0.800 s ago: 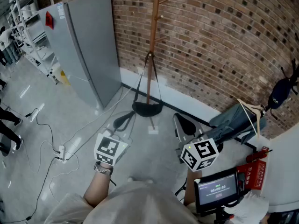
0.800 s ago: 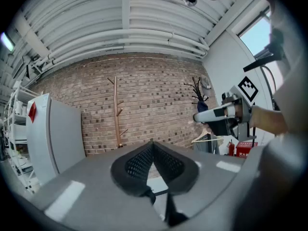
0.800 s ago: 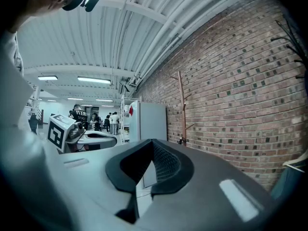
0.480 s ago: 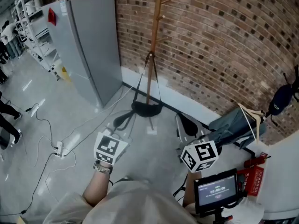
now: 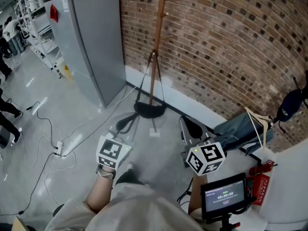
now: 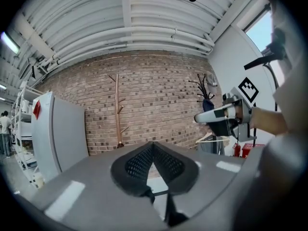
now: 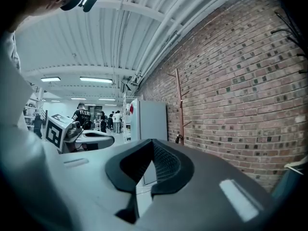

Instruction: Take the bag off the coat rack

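Bag [image 5: 150, 110] is hung by its straps on the coat rack [image 5: 157, 37], beside a refrigerator [image 5: 91, 37]. Left hand-held gripper [image 5: 123, 125] and right hand-held gripper [image 5: 191, 127] are pressed together, empty, well apart from it. Cables [image 5: 57, 148] are strewn on the floor.

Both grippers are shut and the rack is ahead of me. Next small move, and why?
Probably step closer to the coat rack first: the left gripper and right gripper are both shut and empty, and the black bag hangs by its straps well beyond them.

Left gripper [image 6: 154, 146], jaws together, faces coat rack [image 6: 117, 107] bearing perhaps the bag [image 6: 120, 145].
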### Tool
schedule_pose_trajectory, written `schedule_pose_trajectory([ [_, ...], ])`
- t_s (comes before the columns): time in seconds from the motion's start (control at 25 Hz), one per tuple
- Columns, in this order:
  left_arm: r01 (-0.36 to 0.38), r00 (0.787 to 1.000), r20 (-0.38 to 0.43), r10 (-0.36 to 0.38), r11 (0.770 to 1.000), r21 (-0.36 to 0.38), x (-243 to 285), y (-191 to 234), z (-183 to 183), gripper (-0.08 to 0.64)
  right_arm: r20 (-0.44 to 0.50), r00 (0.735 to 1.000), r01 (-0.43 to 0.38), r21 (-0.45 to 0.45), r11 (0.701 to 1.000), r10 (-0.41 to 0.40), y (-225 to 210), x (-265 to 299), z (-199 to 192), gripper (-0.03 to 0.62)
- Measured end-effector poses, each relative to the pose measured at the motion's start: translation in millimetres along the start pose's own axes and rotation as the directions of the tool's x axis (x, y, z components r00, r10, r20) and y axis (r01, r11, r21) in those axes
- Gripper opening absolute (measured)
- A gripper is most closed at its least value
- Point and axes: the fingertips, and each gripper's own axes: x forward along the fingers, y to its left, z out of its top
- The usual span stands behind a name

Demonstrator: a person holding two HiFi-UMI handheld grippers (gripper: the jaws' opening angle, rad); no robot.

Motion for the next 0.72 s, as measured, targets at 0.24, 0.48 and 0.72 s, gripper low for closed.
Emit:
schedule_pose_trajectory([
  [0.24,-0.005,1.000,0.003,0.005,1.000,0.002,7,3,-2,0.000,0.010,1.000,-0.016,0.001,1.000,0.016,-5,3,0,0.002],
  [0.48,0.004,1.000,0.015,-0.004,1.000,0.001,25,11,-5,0.000,0.014,1.000,-0.018,0.018,1.000,0.017,-16,17,-2,0.002],
  [0.72,0.014,1.000,0.028,-0.014,1.000,0.006,50,35,-3,0.000,0.020,0.998,-0.053,0.030,0.998,0.053,-24,44,4,0.001],
])
